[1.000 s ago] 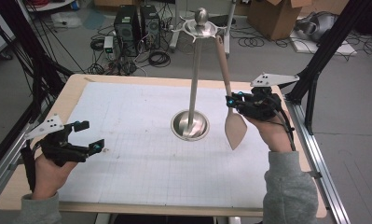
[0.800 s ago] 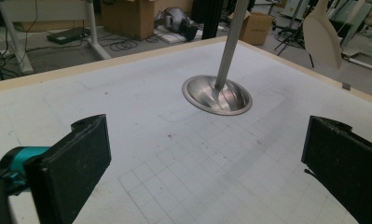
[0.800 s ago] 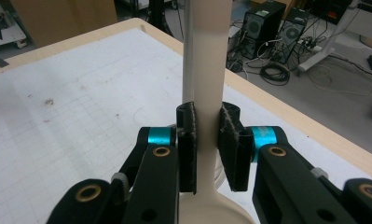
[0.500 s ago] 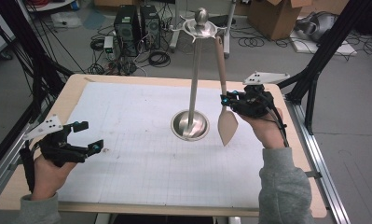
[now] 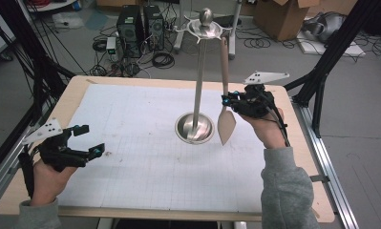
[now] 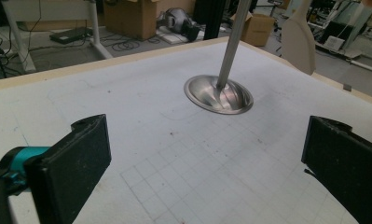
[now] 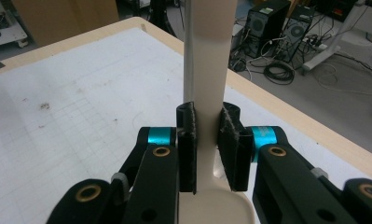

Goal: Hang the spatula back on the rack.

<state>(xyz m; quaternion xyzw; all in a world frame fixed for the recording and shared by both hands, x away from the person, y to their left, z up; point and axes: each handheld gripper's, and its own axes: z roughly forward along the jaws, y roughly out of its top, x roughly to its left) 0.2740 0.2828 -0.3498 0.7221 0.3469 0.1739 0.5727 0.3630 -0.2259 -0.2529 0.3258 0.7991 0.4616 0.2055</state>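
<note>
The pale beige wooden spatula [image 5: 225, 107] hangs upright from a hook on the scalloped top ring [image 5: 205, 29] of the tall polished steel utensil stand [image 5: 198, 90], blade down, its tip just above the white gridded mat [image 5: 131, 138] and beside the stand's round dished base [image 5: 194, 128]. The right gripper [image 5: 232, 101] is clamped on the spatula's handle just above the blade; the right gripper view has both black pads [image 7: 230, 140] pressed flat against the pale handle [image 7: 210, 70].

Compared with a second ago, the blade has come in closer to the steel base and hangs more nearly vertical, where it had been swung outward toward the table's right edge. The right hand has drawn a little toward the stand with it, and the grip has not loosened. That likely means the spatula is either being settled on its hook or about to be lifted off it; the hook itself is too small to judge.

The left gripper [image 5: 85, 140] rests low at the mat's near left corner, jaws standing wide apart with nothing between them, unmoved over that second.

No brand, label or readable writing appears on the spatula, the stand or the mat; the cardboard boxes [image 5: 283, 12] on the floor beyond show none either.
</note>
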